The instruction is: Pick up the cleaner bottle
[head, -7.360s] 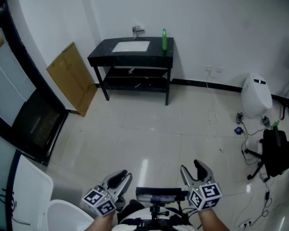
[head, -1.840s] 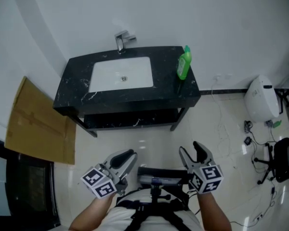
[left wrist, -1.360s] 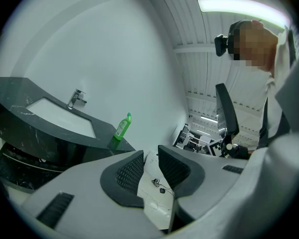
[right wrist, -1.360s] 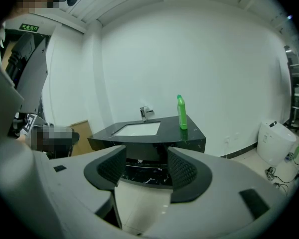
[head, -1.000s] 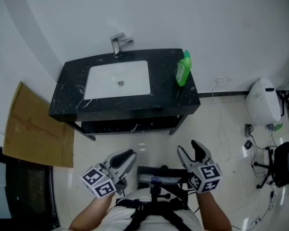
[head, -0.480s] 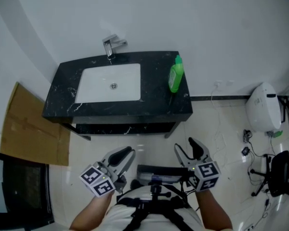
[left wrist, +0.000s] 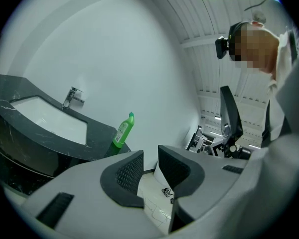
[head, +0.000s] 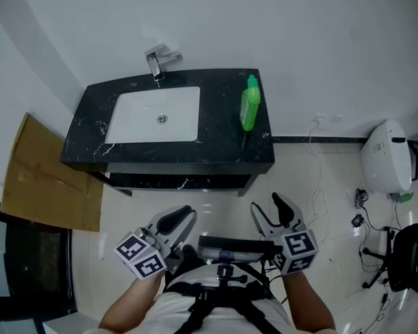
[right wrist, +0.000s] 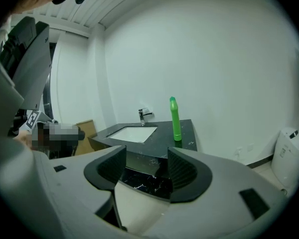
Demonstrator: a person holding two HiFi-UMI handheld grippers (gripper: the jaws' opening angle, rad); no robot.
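Bottle: slim, bright green, upright, capped.

Polished black veined stone desk; shiny metal tap; smooth white basin; glossy green plastic bottle; matt brown cardboard, left edge; glossy floor tiles.

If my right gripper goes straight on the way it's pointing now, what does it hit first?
The right gripper would most likely meet the front edge of the black sink counter, framed between its open jaws. The green cleaner bottle stands above and right of that line. Depth is unclear.
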